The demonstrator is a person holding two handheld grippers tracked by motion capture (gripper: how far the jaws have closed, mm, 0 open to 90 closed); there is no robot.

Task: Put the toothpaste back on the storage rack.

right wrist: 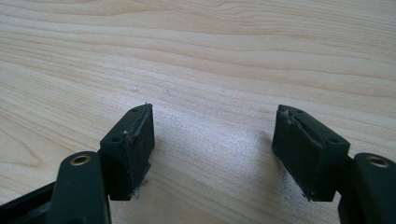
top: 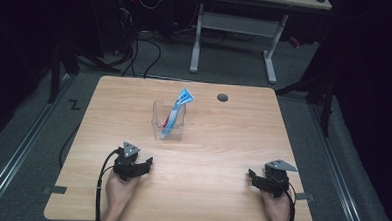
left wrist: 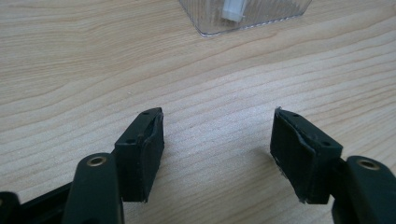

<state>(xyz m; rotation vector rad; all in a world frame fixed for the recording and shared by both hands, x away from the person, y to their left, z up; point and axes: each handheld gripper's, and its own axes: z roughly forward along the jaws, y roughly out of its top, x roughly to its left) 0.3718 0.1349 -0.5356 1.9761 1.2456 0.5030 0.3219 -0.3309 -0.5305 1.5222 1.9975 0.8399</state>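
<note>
Resting both hands on the near half of the table point(top: 222, 141), you are holding a gripper in each. Your left gripper point(top: 142, 164) is sitting low over the wood with its jaws spread wide, nothing between them (in the left gripper view you are seeing bare wood grain between the two black pads point(left wrist: 144, 154)). Your right gripper point(top: 252, 175) is sitting near the right edge, well apart from the left one, and its jaws are standing wide too, with bare wood in the gap in the right gripper view.

You are pointing the left gripper toward the clear box point(top: 168, 120), which is standing near the middle of the table, ahead of that gripper and apart from it. A blue tube point(top: 179, 107) is leaning inside the box, its flat end sticking out above the rim and tilting to the right, its cap down at the bottom. In the left gripper view the near corner of the box is showing at the top, with the white cap point(left wrist: 233, 8) behind the ribbed wall.
</note>
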